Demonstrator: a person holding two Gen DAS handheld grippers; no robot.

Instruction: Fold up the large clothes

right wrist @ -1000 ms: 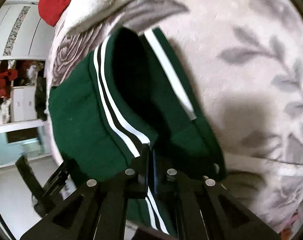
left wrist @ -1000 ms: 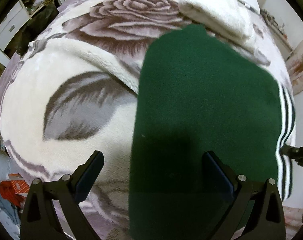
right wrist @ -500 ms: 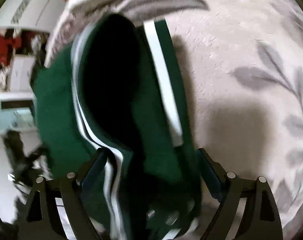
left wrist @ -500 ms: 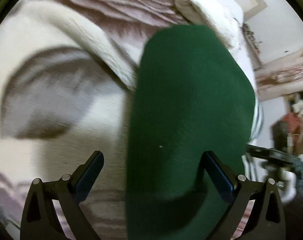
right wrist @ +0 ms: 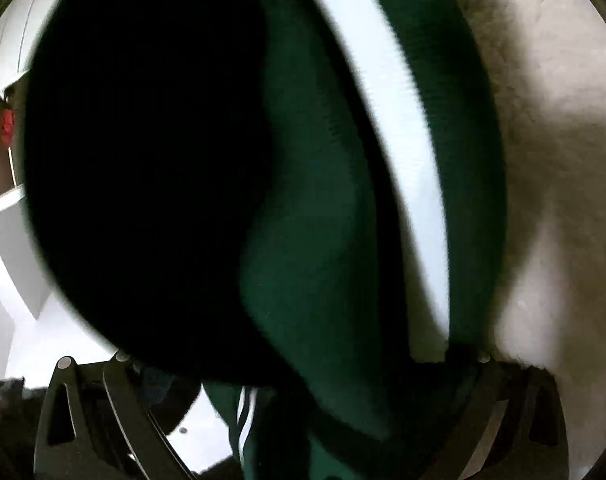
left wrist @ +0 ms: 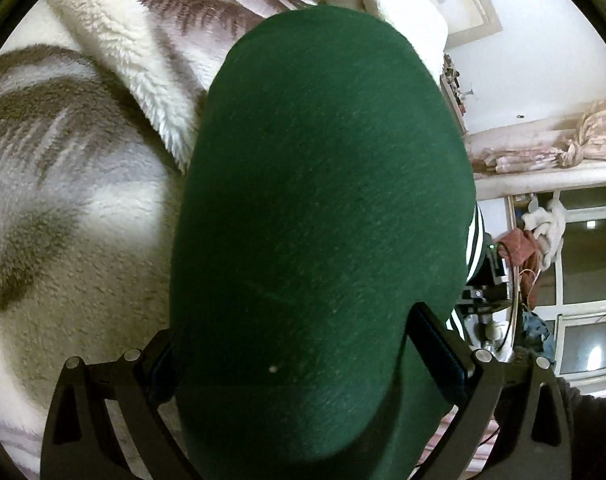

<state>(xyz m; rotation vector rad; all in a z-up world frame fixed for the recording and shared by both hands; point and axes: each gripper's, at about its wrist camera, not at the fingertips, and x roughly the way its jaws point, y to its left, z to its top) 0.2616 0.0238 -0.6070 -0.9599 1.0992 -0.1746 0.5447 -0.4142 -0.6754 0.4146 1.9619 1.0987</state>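
Green garment [left wrist: 323, 200], white-striped along its edge and likely track trousers, lies folded on the floral fleece blanket [left wrist: 63, 240], filling your left view from 12 to 6 o'clock. Your left gripper [left wrist: 303, 356] stands wide, the cloth passing loose between its fingers with no squeeze that I can see. Your right gripper [right wrist: 299, 364] has just been opening and now stands wide too, the folded layers lying between its fingers, not pinched. To finish this step well, I'd draw both tongs back low and straight so the fingers don't drag the top layer askew. Count: one green garment, one blanket, one rolled white towel [left wrist: 383, 0] at 1 o'clock, two grippers
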